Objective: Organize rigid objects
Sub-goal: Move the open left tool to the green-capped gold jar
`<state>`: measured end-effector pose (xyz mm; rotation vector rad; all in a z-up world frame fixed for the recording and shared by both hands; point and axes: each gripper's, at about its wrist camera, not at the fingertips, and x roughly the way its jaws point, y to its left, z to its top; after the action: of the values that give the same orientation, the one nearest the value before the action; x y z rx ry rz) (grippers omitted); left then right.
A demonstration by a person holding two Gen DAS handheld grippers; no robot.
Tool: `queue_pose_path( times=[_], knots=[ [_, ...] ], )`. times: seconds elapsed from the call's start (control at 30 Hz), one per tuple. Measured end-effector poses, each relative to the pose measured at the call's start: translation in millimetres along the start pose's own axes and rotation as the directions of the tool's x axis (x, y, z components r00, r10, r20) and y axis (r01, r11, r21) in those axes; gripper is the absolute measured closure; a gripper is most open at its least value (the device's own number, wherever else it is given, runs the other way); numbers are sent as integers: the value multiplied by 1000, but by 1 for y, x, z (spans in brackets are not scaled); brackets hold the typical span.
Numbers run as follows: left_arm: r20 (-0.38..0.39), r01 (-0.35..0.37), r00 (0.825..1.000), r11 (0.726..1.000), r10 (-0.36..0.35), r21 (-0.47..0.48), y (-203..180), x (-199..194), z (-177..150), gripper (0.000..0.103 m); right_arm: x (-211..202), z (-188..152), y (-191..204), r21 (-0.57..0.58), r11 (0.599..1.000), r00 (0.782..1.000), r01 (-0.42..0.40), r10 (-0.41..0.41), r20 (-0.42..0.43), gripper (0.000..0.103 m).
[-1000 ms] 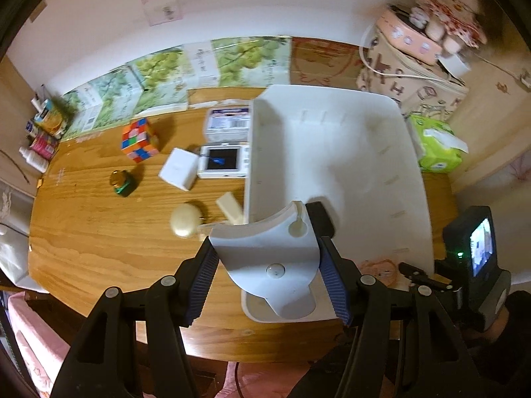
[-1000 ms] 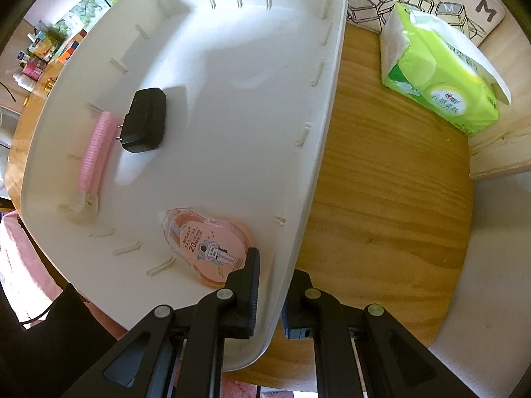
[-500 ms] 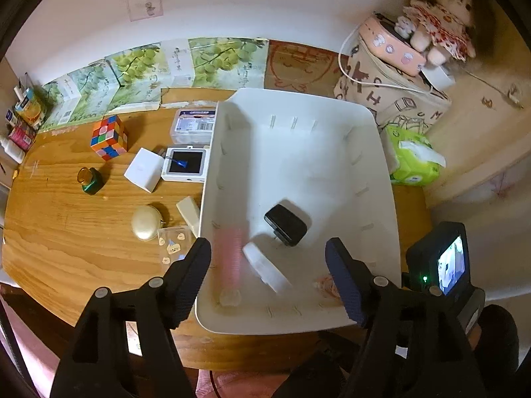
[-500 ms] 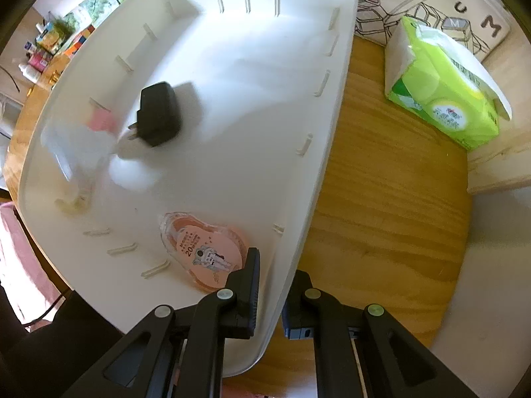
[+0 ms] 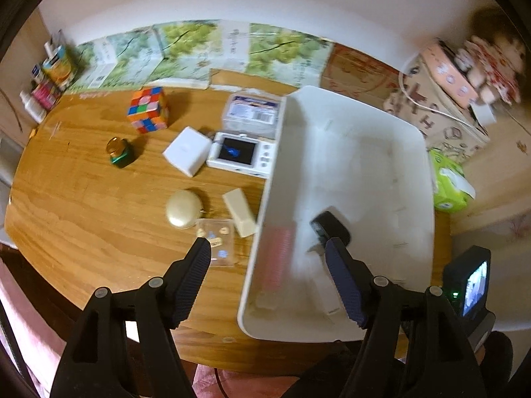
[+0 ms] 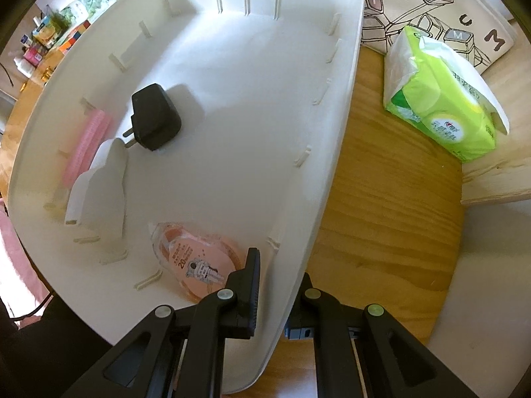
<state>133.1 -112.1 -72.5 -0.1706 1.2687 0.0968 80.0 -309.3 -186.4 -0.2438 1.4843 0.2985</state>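
A white bin stands on the wooden table. In it lie a black plug adapter, a pink ridged piece, a white curved plastic piece and a pink correction tape. My right gripper is shut on the bin's near right rim. My left gripper is open and empty above the bin's left rim. On the table left of the bin lie a Rubik's cube, a white cube, a white camera, a gold oval case, a cream bar and a green bottle.
A clear card of small items lies near the left fingertip. A clear box sits behind the camera. A green tissue pack and a printed box stand right of the bin. Cartons line the back wall.
My left gripper let go of the white curved piece, which dropped into the bin beside the pink piece. The left gripper opened and moved left. The right gripper kept its hold on the rim.
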Motion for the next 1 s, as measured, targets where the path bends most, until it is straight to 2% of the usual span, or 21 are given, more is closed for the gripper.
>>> queue_pose_path(
  times=[0.27,0.6,1.0],
  knots=[
    [-53,-42,998,993,36,-114,59,13,4,28,-3,0,-4,77,997,1000,2,-2,-4,92],
    [-112,-71,992,981,51,-180,134,26,18,28,-6,0,-8,221,975,1000,19,-16,-17,92],
    [-181,-122,979,977,90,-174,213,42,45,28,-5,0,-24,384,921,997,61,-42,-57,92]
  ],
)
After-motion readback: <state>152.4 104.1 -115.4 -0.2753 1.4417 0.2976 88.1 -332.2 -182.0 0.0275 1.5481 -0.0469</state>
